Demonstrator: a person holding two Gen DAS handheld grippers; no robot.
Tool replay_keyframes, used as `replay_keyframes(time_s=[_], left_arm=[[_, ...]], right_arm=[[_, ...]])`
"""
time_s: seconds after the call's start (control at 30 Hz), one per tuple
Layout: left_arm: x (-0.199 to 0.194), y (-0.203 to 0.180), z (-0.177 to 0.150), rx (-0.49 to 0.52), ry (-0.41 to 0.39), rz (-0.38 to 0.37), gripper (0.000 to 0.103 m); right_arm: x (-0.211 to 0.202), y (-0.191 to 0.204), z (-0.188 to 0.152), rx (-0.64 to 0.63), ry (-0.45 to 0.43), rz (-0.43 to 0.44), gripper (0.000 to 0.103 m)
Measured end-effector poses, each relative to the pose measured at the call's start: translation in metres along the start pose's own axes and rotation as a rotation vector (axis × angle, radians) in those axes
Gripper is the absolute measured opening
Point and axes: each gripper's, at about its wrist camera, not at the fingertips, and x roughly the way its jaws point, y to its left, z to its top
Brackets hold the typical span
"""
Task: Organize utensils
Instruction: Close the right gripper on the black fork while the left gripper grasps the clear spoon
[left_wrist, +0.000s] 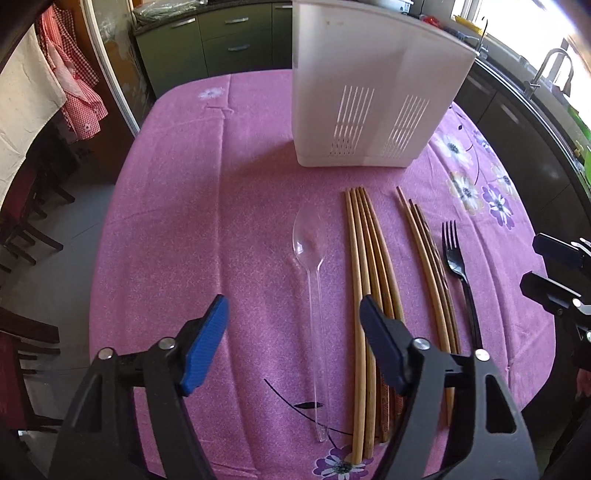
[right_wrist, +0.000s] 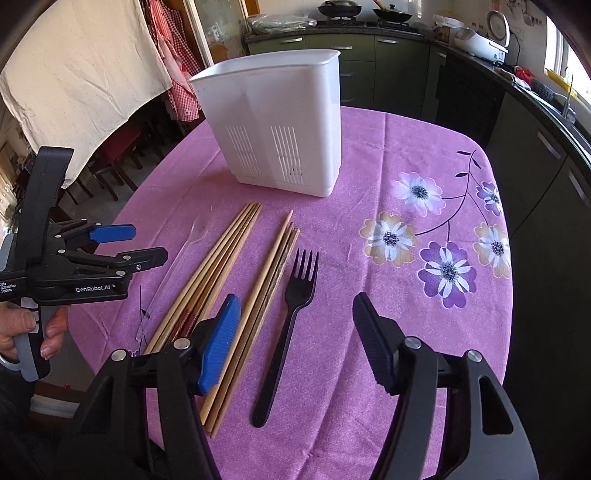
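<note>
Blue-padded, both: left gripper (left_wrist: 291, 343) and right gripper (right_wrist: 291, 343) spread wide, holding nothing, hovering near. Beyond, on pink tablecloth (left_wrist: 184, 221): clear spoon (left_wrist: 310, 258) far left, chopsticks (left_wrist: 369, 277), black fork (right_wrist: 288, 321) rightmost. Likely light, slick, brittle plastic; best pinched mid-handle. Farthest, white holder (right_wrist: 280, 129), upright.

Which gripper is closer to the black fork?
The right gripper: the black fork lies between its open fingers. The left gripper hovers farther left, over the clear spoon.
</note>
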Motion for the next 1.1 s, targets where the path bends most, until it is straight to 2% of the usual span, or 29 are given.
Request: replay_keyframes(time_s=[0.03, 0.17, 0.23, 0.3, 0.43, 0.5, 0.6, 0.73, 0.9, 1.1], left_arm=[[0.006, 0.000, 0.003, -0.006, 0.016, 0.004, 0.061], [0.018, -0.001, 0.009, -0.008, 0.041, 0.018, 0.055], [0.023, -0.002, 0.011, -0.005, 0.058, 0.018, 0.048], [0.029, -0.003, 0.012, -0.008, 0.081, 0.009, 0.037], [0.037, -0.009, 0.015, 0.003, 0.106, -0.008, 0.030], [0.038, -0.012, 0.016, 0.008, 0.105, -0.011, 0.019], [0.040, -0.015, 0.019, 0.022, 0.101, 0.005, 0.010], [0.040, -0.012, 0.021, 0.020, 0.098, 0.002, 0.009], [0.031, -0.005, 0.023, 0.015, 0.059, 0.012, 0.009], [0.016, -0.006, 0.022, 0.022, 0.010, 0.017, 0.009]], right_arm=[[0.002, 0.001, 0.001, -0.003, 0.003, 0.000, 0.057], [0.008, 0.000, 0.002, -0.001, 0.014, -0.003, 0.055], [0.011, 0.000, 0.003, -0.002, 0.020, 0.001, 0.049], [0.013, -0.002, 0.003, 0.002, 0.024, 0.002, 0.045], [0.015, -0.004, 0.001, 0.007, 0.025, 0.009, 0.042], [0.016, -0.004, 0.000, 0.006, 0.027, 0.014, 0.042], [0.016, -0.004, -0.001, 0.006, 0.027, 0.022, 0.040], [0.021, -0.001, -0.001, 0.000, 0.050, 0.032, 0.032], [0.037, 0.006, -0.002, -0.006, 0.121, 0.056, 0.019], [0.055, 0.006, -0.003, 0.017, 0.188, 0.032, 0.019]])
